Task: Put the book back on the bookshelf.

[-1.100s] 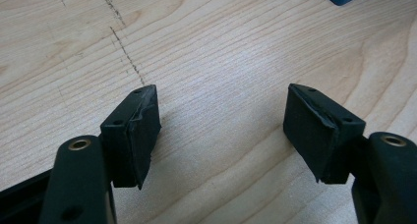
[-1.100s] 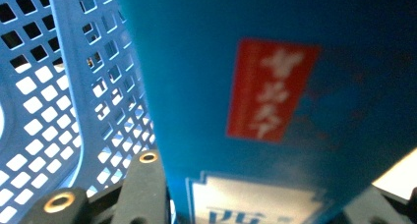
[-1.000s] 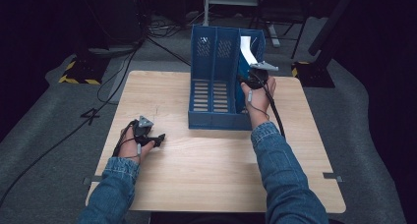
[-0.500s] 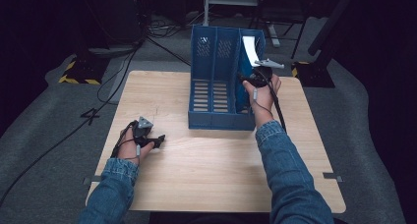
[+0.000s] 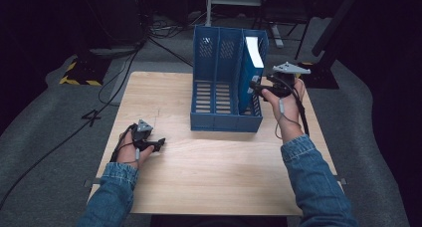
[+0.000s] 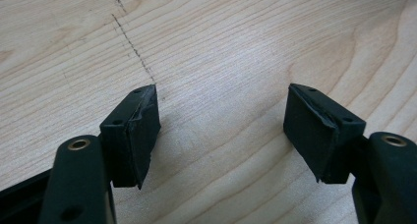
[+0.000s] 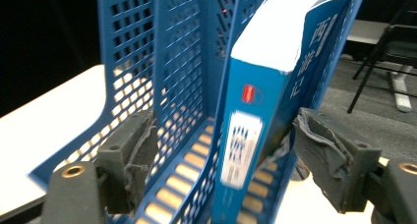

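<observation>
A blue three-slot file rack point(image 5: 219, 87) stands at the back middle of the wooden table point(image 5: 224, 187). A blue book point(image 5: 253, 55) with white page edges stands upright in its right slot. My right gripper point(image 5: 255, 86) hovers by the rack's right front corner. Its jaws have just been opening. In the right gripper view the book point(image 7: 255, 121) shows between the pads, and neither pad presses on it. The right gripper point(image 7: 221, 160) is open. At the table's left my left gripper point(image 5: 158, 144) rests low over bare wood, and its jaws point(image 6: 221, 130) stand wide with nothing between them.
The rack's left and middle slots point(image 7: 162, 86) hold nothing. Cables and a yellow-black striped block point(image 5: 79, 75) lie on the dark floor behind the table. Chair legs point(image 5: 293, 33) stand at the back right.
The right gripper let go of the book and drew back to the right and up from the rack, with its jaws spreading. The book stays in the right slot. The left hand kept still.
</observation>
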The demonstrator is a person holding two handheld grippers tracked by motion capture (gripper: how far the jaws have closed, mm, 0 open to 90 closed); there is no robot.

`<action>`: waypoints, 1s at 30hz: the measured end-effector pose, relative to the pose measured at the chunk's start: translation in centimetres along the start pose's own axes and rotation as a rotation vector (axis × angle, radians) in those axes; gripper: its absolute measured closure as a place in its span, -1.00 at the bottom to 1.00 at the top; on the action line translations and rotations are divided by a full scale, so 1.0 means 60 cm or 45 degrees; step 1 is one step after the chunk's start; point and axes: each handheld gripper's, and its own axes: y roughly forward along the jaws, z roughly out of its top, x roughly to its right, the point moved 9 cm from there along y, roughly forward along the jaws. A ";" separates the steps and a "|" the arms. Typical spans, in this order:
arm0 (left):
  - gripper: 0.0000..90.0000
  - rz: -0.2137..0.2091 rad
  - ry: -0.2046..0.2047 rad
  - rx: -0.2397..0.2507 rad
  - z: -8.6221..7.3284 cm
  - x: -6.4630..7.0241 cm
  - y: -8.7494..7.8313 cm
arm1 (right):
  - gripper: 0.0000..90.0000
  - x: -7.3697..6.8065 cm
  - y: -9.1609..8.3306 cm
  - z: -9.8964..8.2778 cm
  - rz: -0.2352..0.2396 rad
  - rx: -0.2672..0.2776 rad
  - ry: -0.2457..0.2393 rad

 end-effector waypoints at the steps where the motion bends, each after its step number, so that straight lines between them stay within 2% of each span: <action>1: -0.33 0.001 0.004 -0.003 0.000 -0.001 0.000 | -0.48 0.000 -0.011 -0.002 0.008 -0.004 -0.010; 6: -0.35 -0.004 0.005 -0.008 0.001 -0.001 0.002 | -0.52 0.009 -0.062 -0.014 0.065 -0.028 -0.025; 9: -0.37 0.000 0.008 -0.005 0.003 -0.001 0.004 | -0.54 0.017 -0.087 -0.034 0.090 -0.092 -0.024; 11: -0.38 0.001 0.015 -0.015 0.003 -0.002 0.004 | -0.55 0.024 -0.103 -0.055 0.077 -0.160 -0.039; 12: -0.38 0.001 0.015 -0.015 0.003 -0.002 0.004 | -0.55 0.024 -0.103 -0.055 0.077 -0.160 -0.039; 13: -0.38 -0.002 0.010 -0.007 0.005 -0.001 0.006 | -0.56 0.029 -0.114 -0.073 0.088 -0.198 -0.027; 14: -0.38 -0.002 0.010 -0.007 0.005 -0.001 0.006 | -0.56 0.029 -0.114 -0.073 0.088 -0.198 -0.027; 15: -0.39 -0.002 0.005 -0.004 0.006 0.000 0.007 | -0.56 0.034 -0.122 -0.092 0.097 -0.219 -0.015; 18: -0.39 -0.003 0.010 -0.007 0.006 -0.001 0.007 | -0.56 0.043 -0.130 -0.122 0.075 -0.251 -0.004; 19: -0.39 -0.002 0.009 -0.007 0.006 -0.001 0.007 | -0.56 0.043 -0.130 -0.122 0.075 -0.251 -0.004; 20: -0.39 -0.003 0.006 -0.005 0.006 0.000 0.007 | -0.56 0.050 -0.135 -0.144 0.061 -0.284 -0.001; 24: -0.39 -0.003 0.007 -0.005 0.006 0.000 0.007 | -0.56 0.063 -0.141 -0.185 0.033 -0.330 -0.004; 30: -0.39 -0.001 0.010 -0.008 0.006 -0.001 0.007 | -0.54 0.081 -0.137 -0.251 -0.004 -0.359 0.095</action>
